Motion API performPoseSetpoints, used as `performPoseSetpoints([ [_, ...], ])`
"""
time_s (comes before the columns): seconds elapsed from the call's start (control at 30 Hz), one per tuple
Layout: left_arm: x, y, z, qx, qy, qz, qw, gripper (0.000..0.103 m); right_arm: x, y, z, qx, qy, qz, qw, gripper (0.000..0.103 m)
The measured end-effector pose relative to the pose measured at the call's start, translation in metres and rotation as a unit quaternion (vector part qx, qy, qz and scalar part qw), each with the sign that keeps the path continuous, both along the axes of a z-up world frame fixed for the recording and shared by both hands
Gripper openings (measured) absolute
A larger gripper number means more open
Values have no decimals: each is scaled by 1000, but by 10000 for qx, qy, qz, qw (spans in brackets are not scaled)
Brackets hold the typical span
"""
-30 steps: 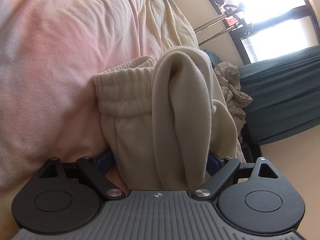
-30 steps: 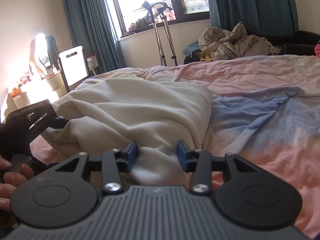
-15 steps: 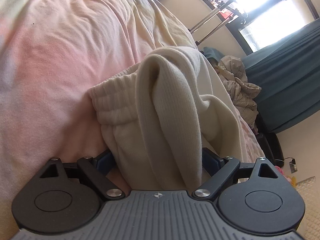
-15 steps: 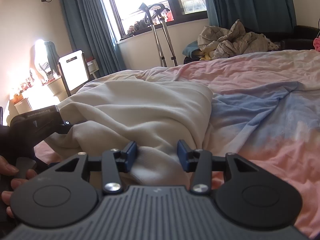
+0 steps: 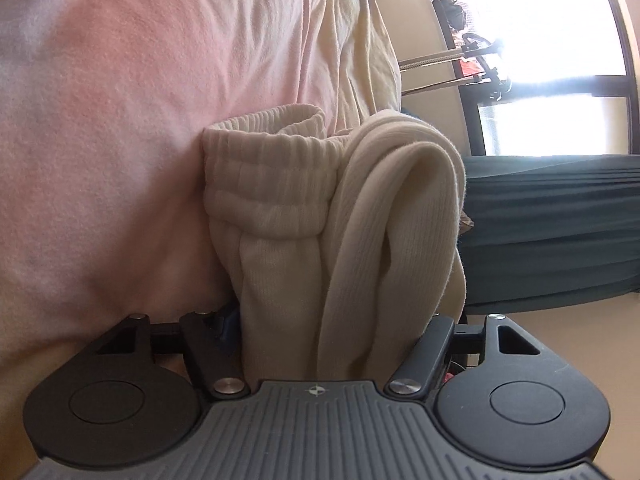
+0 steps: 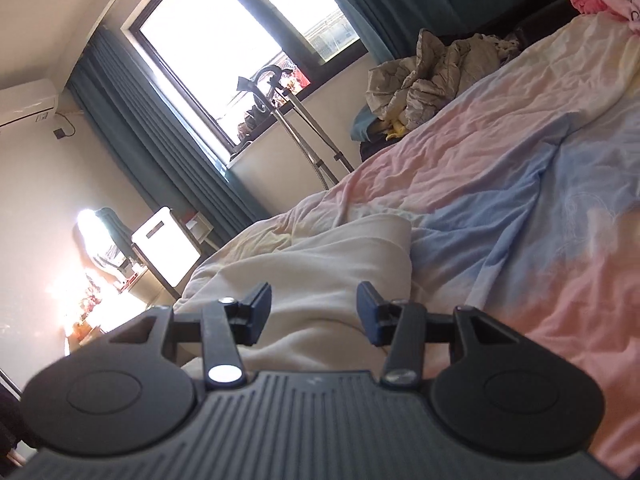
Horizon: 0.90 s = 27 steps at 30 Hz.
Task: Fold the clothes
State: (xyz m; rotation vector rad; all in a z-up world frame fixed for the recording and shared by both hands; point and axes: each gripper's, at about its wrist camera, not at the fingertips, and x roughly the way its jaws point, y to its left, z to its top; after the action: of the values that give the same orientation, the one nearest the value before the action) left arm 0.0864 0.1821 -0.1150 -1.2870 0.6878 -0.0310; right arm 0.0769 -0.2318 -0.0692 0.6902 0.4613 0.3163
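Two changes against the pictures from a moment ago. First, the left gripper (image 5: 332,320) has just been closing: its jaws now squeeze a thick bunch of the cream sweater (image 5: 320,216), ribbed cuff and folded knit filling the centre of the left view; earlier they stood wider around the same bunch. Pad contact is mostly hidden by cloth, so the pinch is probably firm, not certainly. Second, the right gripper (image 6: 314,314) has rolled; the window (image 6: 224,40) now sits tilted at upper left. Its jaws have just been opening slightly and stand spread, with sweater fabric (image 6: 320,264) lying between but not pressed. The sweater rests on the pink-and-blue bedspread (image 6: 520,184). Judgement: the left side is secured for a fold; the right has let go or not yet gripped.
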Motion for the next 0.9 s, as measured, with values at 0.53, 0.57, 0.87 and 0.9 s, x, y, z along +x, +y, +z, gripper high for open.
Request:
performPoseSetpoints([
  [0.53, 26, -6, -19, -145, -237, 10, 9996, 74, 102, 7, -61, 1149, 1248, 728, 9828, 90],
  [0.57, 28, -8, -19, -45, -248, 15, 9997, 74, 104, 9, -61, 1083, 1246, 750, 9834, 89],
  [0.87, 27, -17, -8, 719, -279, 28, 9970, 43, 98, 23, -42, 226, 867, 614, 9941, 50],
  [0.9, 24, -18, -4, 706, -316, 77, 9970, 41, 95, 26, -34, 80, 764, 611, 9952, 47],
])
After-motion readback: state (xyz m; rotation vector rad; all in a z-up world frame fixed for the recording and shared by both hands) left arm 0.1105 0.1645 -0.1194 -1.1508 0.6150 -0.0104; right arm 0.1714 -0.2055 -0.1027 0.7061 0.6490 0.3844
